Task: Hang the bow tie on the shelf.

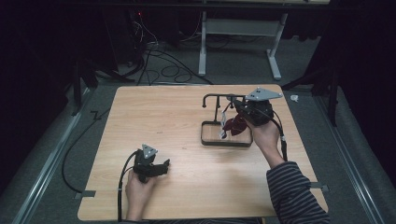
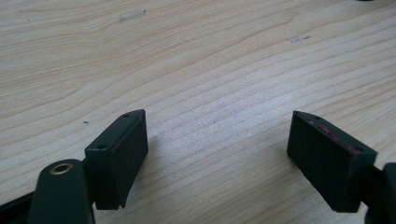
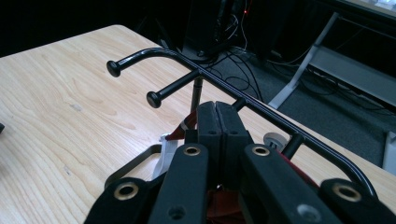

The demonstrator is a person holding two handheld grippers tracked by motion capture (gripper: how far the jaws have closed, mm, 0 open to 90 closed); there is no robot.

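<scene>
A black wire rack with short pegs rises from a rectangular base frame on the right half of the wooden table. My right gripper hovers just under the rack's top bar, shut on a dark red cloth item that hangs down over the base. In the right gripper view the jaws are pressed together below the bar, and red cloth and a white tag peek out beneath them. My left gripper rests low at the front left, open over bare wood.
The rack's two knobbed pegs point toward the table's middle. Cables and a grey table frame lie on the floor beyond the far edge. Black cables trail from both grippers off the near edge.
</scene>
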